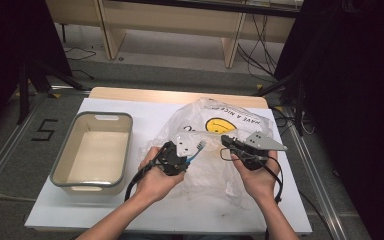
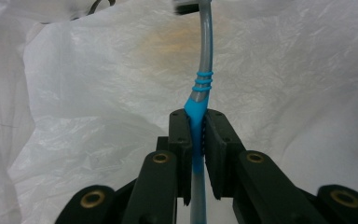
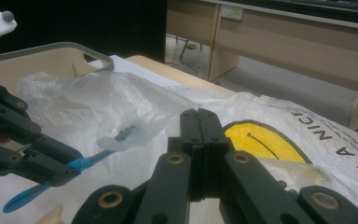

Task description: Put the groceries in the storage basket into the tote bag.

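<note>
The jaws of the left gripper (image 2: 196, 123) are clamped on a blue toothbrush (image 2: 200, 100), its long axis running straight out ahead so the bristle end points into the white plastic bag (image 1: 215, 150) on the bench. The right gripper (image 3: 200, 123), jaws pressed together, appears to pinch the bag's edge just beside it.

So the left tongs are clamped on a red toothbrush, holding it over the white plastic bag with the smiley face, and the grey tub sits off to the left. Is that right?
Not quite: the toothbrush is blue and clear, not red, as the left gripper view shows. The rest holds: the left tongs are clamped on its handle over the white plastic bag with the smiley face, and the grey tub sits off to the left.
</note>
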### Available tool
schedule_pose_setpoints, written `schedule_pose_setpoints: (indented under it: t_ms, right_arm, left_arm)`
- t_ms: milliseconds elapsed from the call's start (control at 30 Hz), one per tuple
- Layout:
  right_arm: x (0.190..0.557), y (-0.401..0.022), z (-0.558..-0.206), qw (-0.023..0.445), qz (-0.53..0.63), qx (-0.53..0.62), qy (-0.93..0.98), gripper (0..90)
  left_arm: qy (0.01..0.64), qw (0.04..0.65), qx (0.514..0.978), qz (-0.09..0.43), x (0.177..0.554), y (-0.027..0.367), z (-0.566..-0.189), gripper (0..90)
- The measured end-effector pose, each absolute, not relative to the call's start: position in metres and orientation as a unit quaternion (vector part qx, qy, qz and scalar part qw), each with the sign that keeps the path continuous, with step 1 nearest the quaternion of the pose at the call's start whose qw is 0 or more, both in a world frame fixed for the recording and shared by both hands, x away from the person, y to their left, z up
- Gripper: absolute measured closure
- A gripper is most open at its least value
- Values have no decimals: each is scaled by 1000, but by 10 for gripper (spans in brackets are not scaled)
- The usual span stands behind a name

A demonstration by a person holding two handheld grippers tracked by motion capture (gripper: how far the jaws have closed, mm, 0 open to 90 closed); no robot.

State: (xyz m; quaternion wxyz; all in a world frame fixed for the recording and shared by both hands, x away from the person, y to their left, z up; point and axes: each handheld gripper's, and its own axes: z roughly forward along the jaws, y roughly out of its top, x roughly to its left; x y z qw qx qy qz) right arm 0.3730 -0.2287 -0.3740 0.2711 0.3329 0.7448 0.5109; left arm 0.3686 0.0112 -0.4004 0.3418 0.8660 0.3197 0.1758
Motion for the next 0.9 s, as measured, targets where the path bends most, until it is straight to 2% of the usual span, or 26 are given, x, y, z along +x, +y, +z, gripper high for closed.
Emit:
schedule_pose_setpoints:
  t_ms: [900]
  right_arm:
    - [372,-227,-374,268,513,332,745,900]
  left_arm:
    - [315,324,872,186,382,-19,-411,811]
